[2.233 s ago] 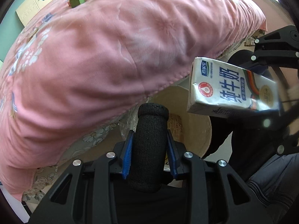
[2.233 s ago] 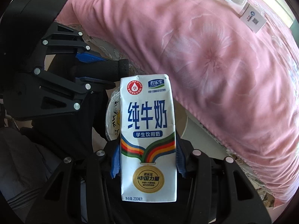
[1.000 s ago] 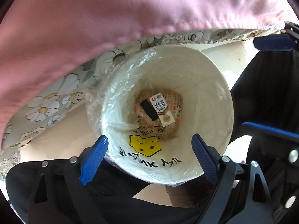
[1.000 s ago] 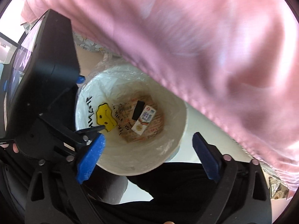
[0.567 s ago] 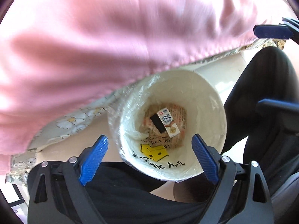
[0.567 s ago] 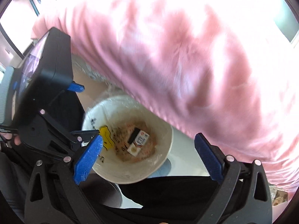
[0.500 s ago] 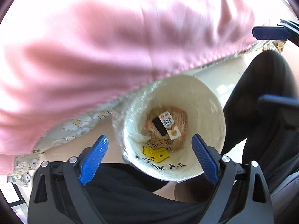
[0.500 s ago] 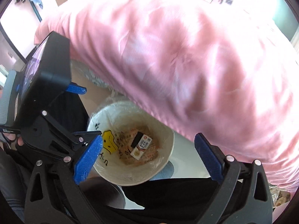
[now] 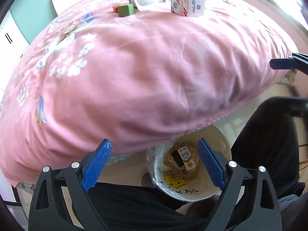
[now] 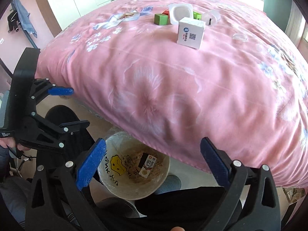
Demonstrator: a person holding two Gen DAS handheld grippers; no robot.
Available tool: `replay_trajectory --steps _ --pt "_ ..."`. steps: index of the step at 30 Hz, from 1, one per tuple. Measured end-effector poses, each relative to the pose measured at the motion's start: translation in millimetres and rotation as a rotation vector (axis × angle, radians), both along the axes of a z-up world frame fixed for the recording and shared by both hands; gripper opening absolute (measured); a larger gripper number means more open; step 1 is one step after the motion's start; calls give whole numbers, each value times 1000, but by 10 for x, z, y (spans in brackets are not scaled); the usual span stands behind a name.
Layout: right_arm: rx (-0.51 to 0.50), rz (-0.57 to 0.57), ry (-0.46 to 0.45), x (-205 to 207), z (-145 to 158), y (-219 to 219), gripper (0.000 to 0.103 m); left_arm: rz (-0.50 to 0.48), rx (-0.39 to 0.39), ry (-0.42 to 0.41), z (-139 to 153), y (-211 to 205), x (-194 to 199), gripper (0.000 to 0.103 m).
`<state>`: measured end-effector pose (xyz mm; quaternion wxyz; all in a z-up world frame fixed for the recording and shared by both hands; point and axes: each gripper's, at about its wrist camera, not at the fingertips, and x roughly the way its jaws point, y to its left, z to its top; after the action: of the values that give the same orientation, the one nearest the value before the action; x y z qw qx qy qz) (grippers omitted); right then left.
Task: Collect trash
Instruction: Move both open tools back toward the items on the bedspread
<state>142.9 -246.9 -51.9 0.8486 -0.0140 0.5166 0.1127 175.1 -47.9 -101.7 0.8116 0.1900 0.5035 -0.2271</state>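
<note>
Both my tongs wide apart and empty above the bin

My left tongs [image 9: 152,163] and right tongs [image 10: 153,159] hold nothing; the milk carton [image 10: 148,165] lies inside the bin [image 10: 123,190] beside the pink bed [image 10: 173,80], where a white box [image 10: 190,33] sits.

Your milk carton [image 10: 148,165] lies flat in the lined bin [image 10: 123,189] beside a black piece [image 10: 142,160]; white box [image 10: 190,33] stays on the bed.
</note>
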Motion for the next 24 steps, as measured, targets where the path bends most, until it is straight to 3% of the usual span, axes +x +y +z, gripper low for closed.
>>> replay_trajectory --steps 5,10,19,24 --pt "-5 -23 -42 99 129 -83 96 6 -28 -66 278 2 200 93" --pt "-21 -40 -66 274 315 -221 96 26 -4 -129 428 -37 424 93" --pt "-23 -135 -69 636 511 -499 96 37 -37 -128 509 -121 776 93" --pt "-31 -145 -62 834 553 -563 96 23 -17 -141 529 -229 958 93"
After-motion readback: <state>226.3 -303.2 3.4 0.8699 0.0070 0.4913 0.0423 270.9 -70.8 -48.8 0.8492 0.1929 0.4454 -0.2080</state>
